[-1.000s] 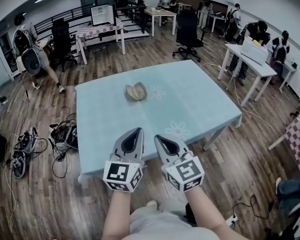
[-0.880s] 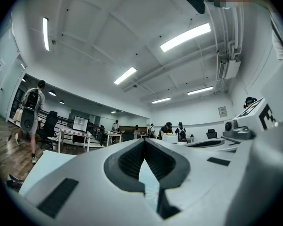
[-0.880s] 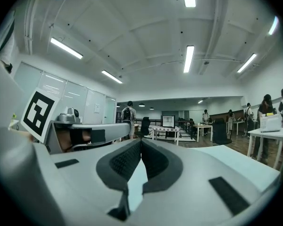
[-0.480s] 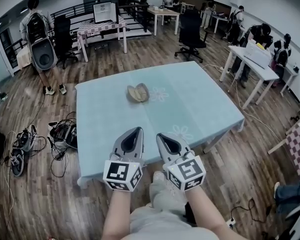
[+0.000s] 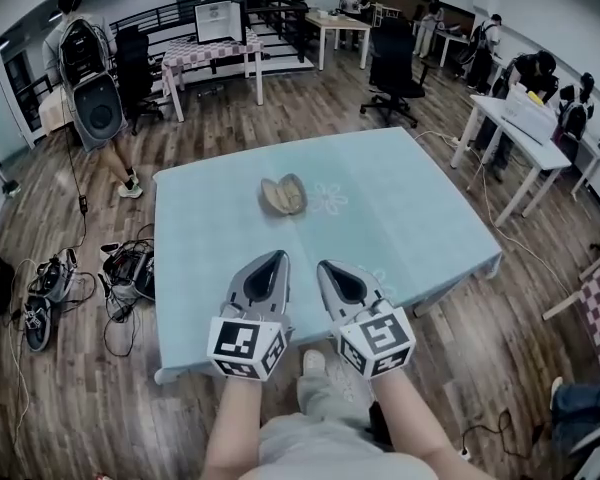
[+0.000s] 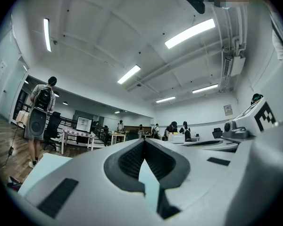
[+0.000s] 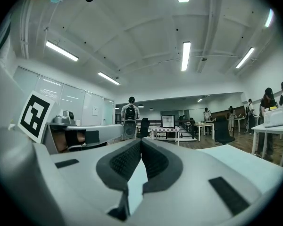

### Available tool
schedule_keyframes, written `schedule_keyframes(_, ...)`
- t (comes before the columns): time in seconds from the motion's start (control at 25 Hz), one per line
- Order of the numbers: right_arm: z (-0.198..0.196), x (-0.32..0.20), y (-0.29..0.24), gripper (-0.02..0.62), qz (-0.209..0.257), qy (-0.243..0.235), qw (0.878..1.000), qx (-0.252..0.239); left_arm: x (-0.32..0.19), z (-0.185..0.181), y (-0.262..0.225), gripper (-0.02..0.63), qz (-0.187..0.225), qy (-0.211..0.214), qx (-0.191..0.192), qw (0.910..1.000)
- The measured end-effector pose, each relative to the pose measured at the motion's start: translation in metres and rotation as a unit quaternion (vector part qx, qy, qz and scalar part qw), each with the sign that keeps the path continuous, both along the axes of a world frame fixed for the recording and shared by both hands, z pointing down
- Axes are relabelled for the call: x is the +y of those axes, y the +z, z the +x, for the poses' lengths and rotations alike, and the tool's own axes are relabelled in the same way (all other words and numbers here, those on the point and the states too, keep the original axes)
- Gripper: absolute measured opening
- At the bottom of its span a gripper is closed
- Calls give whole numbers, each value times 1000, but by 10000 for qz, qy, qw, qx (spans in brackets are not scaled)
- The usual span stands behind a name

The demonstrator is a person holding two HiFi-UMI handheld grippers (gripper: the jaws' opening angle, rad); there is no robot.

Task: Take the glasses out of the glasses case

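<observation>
A tan clamshell glasses case [image 5: 283, 195] lies open on the light blue table [image 5: 400, 218], towards its far left part. What lies inside it is too small to tell. My left gripper [image 5: 277, 259] and right gripper [image 5: 326, 266] are held side by side over the table's near edge, well short of the case. Both are shut with nothing between the jaws. The left gripper view shows my left gripper [image 6: 144, 141] with its tips meeting. My right gripper [image 7: 141, 140] looks the same in the right gripper view. Neither gripper view shows the case.
Cables and gear [image 5: 130, 268] lie on the wooden floor left of the table. A person with a backpack [image 5: 88, 78] stands at the back left. A black office chair [image 5: 396, 63] and white tables [image 5: 515, 128] stand behind and to the right.
Both grippers stay shut and side by side. The view has shifted so the table and case sit slightly nearer. The person at the back left has walked a little.
</observation>
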State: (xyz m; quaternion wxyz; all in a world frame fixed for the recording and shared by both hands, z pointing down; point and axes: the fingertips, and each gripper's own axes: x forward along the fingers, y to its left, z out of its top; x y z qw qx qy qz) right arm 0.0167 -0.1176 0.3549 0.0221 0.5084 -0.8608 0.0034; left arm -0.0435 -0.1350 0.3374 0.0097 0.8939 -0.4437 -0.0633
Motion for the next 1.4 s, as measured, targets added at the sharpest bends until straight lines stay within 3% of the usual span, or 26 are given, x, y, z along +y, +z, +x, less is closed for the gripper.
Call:
schedule_keyframes(0.76,13,-124,1,8,-90,-250,9996,113,-114,7,5,8,-123,-266,-109,9995)
schedule_keyframes(1.4,11,-215,39,8,-443,-483,9975,258,-198,12,32,8,-401,-399,-248,9981)
